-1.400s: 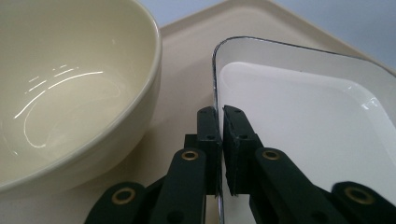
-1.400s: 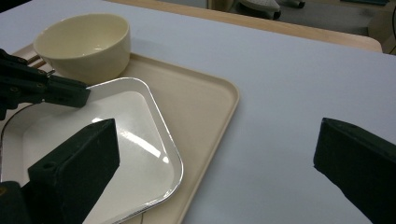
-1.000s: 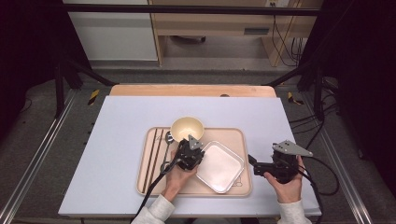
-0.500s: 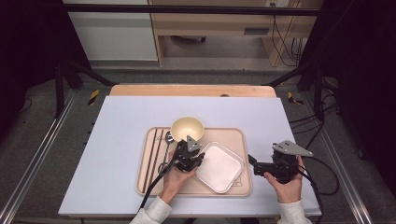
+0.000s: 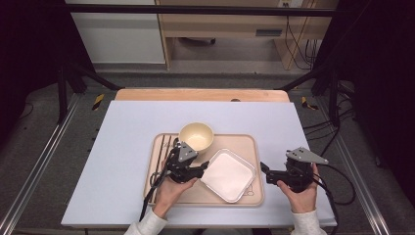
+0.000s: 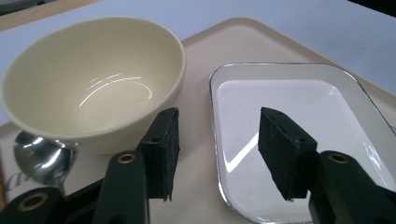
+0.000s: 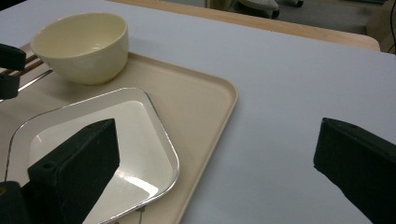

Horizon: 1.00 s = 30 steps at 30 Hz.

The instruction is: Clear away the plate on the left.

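1. Currently, the left gripper point(image 5: 201, 169) is hanging over the beige tray point(image 5: 249, 147), just at 9 o'clock of the white dish point(image 5: 228, 175), and its jaws have just been opening; in the left gripper view they are standing apart with nothing between them, the dish's point(image 6: 299, 135) near rim showing through the gap.
2. Judging by that, the person is letting go of the dish after setting it on the tray, so the placing step is looking finished.
3. The dish is lying flat at the tray's 5 o'clock part, turned like a diamond, with the cream bowl point(image 5: 196, 135) just beside it at its 11 o'clock; the 2 are looking apart, though closely so.
4. A spoon point(image 6: 42, 156) is peeking out from behind the bowl point(image 6: 93, 84) in the left gripper view, and dark chopsticks point(image 5: 165, 147) are lying along the tray's 9 o'clock edge.
5. The right gripper point(image 5: 264, 171) is hovering off the tray's 3 o'clock edge, jaws spread wide and holding nothing, over the pale blue table point(image 5: 122, 127).
6. The next move is probably calling for the left gripper to lift clear without nudging the dish's rim or the bowl.
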Each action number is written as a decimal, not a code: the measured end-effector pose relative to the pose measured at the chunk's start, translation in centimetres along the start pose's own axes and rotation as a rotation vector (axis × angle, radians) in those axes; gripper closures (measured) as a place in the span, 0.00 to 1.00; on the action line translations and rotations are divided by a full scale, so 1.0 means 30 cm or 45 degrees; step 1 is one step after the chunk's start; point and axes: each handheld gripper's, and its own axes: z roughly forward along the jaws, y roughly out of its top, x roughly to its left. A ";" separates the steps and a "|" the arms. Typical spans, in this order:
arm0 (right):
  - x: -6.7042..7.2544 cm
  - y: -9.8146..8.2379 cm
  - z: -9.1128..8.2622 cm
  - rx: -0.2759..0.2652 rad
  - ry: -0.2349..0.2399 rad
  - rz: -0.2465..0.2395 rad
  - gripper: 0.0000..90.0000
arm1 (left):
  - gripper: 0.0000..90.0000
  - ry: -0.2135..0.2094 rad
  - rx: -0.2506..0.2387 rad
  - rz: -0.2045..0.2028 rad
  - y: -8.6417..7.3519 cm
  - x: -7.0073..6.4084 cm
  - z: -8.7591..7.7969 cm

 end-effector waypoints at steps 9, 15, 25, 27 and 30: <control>-0.005 -0.001 -0.003 0.000 -0.006 0.005 0.01 | 0.40 0.045 -0.053 -0.002 -0.037 0.065 -0.099; -0.006 -0.002 -0.003 0.005 -0.003 0.015 0.01 | 0.34 0.092 -0.072 -0.024 -0.076 0.121 -0.155; -0.015 -0.007 -0.005 0.004 -0.009 0.019 0.01 | 0.27 0.157 -0.079 -0.045 -0.129 0.191 -0.221; -0.023 -0.011 -0.003 0.009 -0.010 0.028 0.01 | 0.25 0.166 -0.080 -0.049 -0.141 0.207 -0.235; -0.024 -0.012 -0.003 0.015 -0.012 0.034 0.01 | 0.24 0.189 -0.085 -0.067 -0.169 0.237 -0.251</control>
